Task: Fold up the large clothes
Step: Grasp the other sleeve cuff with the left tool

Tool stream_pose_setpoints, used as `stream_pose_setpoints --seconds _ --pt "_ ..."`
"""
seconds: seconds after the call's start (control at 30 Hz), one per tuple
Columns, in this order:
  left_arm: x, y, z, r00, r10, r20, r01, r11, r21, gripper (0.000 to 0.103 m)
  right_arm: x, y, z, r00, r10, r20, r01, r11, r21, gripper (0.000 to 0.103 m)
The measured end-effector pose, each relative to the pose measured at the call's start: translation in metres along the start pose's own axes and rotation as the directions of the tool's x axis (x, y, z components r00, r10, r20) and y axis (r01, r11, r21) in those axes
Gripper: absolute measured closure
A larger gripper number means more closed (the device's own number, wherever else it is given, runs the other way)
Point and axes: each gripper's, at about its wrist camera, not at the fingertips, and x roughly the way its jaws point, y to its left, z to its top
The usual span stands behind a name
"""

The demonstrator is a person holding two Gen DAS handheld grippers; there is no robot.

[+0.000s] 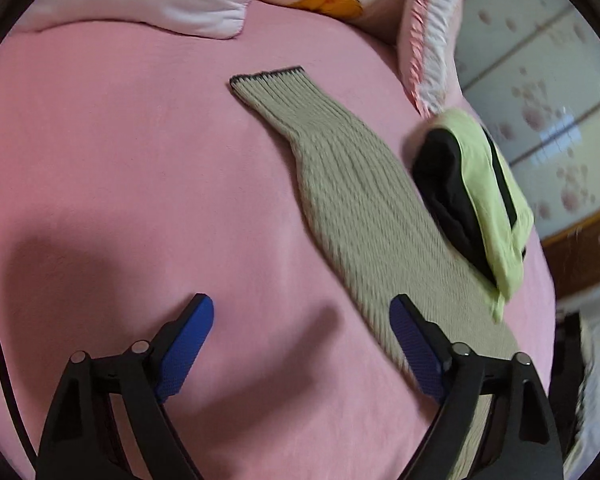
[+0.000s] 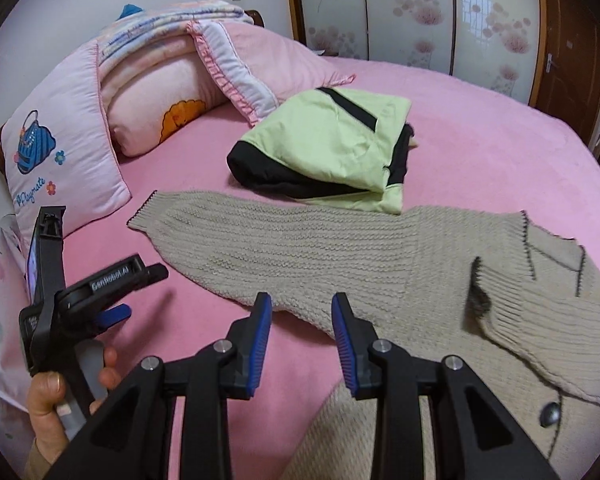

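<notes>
The beige cardigan [image 2: 340, 248] lies spread across the pink bed [image 2: 480, 128], its sleeve reaching toward the pillows [image 2: 64, 148] at upper left. The left gripper [image 1: 300, 312] hangs spread wide over the sheet with nothing between its fingers. The right gripper [image 2: 300, 304] stands part open just above the sleeve's lower edge, seemingly gripping nothing, and a folded green jacket [image 2: 332, 140] lies beyond.

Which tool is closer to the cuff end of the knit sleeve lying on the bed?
Left. The left tool hovers beside the sleeve, its open fingers pointing toward the cuff. The right tool hangs over the sleeve's wider shoulder end, farther from the cuff.
</notes>
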Motion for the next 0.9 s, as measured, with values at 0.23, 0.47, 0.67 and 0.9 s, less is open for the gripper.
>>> stream_pose_setpoints --seconds 0.23,0.47,0.67,0.9 --pt "0.033 -0.007 0.031 0.998 -0.033 0.052 0.036 0.997 -0.068 0.026 0.032 -0.009 -0.001 0.999 0.03 -0.034 -0.029 0.999 0.023 0.072" --pt "0.066 -0.018 0.057 1.0 0.0 0.024 0.002 0.998 -0.068 0.095 0.038 -0.029 -0.008 0.998 0.039 -0.046 -0.036 0.997 0.065 0.072" --pt "0.026 -0.064 0.045 0.989 0.059 0.134 -0.082 0.983 0.167 0.097 0.026 -0.049 -0.006 1.0 0.006 -0.018 -0.005 0.996 0.091 0.072" --pt "-0.054 -0.128 0.002 0.969 -0.018 0.245 -0.086 0.908 0.409 0.097 -0.002 -0.074 -0.002 0.999 -0.04 0.019 0.037 0.988 0.15 0.072"
